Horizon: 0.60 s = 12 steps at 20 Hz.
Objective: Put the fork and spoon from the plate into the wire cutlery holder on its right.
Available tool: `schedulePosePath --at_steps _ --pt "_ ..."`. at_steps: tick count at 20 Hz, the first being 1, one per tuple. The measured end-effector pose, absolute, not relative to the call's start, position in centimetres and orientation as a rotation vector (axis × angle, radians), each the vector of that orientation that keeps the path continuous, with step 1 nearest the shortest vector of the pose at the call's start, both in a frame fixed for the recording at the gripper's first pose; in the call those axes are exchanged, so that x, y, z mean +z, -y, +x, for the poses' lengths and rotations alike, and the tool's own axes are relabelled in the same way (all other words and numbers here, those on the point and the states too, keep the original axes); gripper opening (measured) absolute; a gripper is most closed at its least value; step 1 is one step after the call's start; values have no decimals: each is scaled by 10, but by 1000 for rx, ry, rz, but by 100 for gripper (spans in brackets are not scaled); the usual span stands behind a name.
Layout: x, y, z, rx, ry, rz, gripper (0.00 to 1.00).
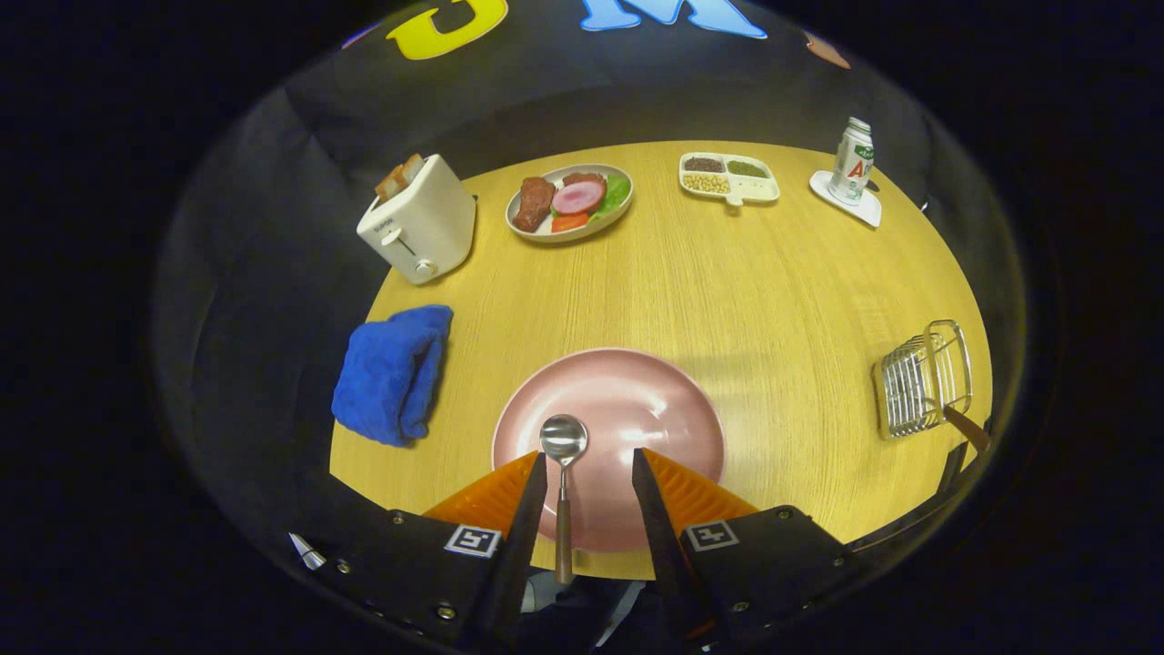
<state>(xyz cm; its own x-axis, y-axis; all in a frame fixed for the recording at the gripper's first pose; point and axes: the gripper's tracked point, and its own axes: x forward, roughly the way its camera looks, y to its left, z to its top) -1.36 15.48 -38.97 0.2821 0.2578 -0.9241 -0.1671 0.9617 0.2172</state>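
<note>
Currently the gripper (589, 473) is held spread open above the near edge of the pink plate (655, 409), nothing being gripped. The spoon (563, 482) is seen lying on the plate between the fingers, close beside the left one, bowl pointing far. The wire cutlery holder (920, 382) is placed well to the right, with a brown handle (966, 428) sticking out of it.

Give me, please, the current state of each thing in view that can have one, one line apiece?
gripper: open, fingers either side of the spoon's handle, not pressing it.
spoon: lying on the pink plate, bowl pointing away.
pink plate: holding only the spoon.
wire cutlery holder: upright, a brown handle sticking out beside it.
toaster: loaded, toast sticking up.
blue cloth: crumpled.
can: upright on a coaster.
</note>
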Motion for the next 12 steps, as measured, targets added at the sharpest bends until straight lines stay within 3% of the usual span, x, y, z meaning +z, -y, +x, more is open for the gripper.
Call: schedulePosePath --at_steps 12 --pt "-459 -172 -48 305 -1396 -39 59"
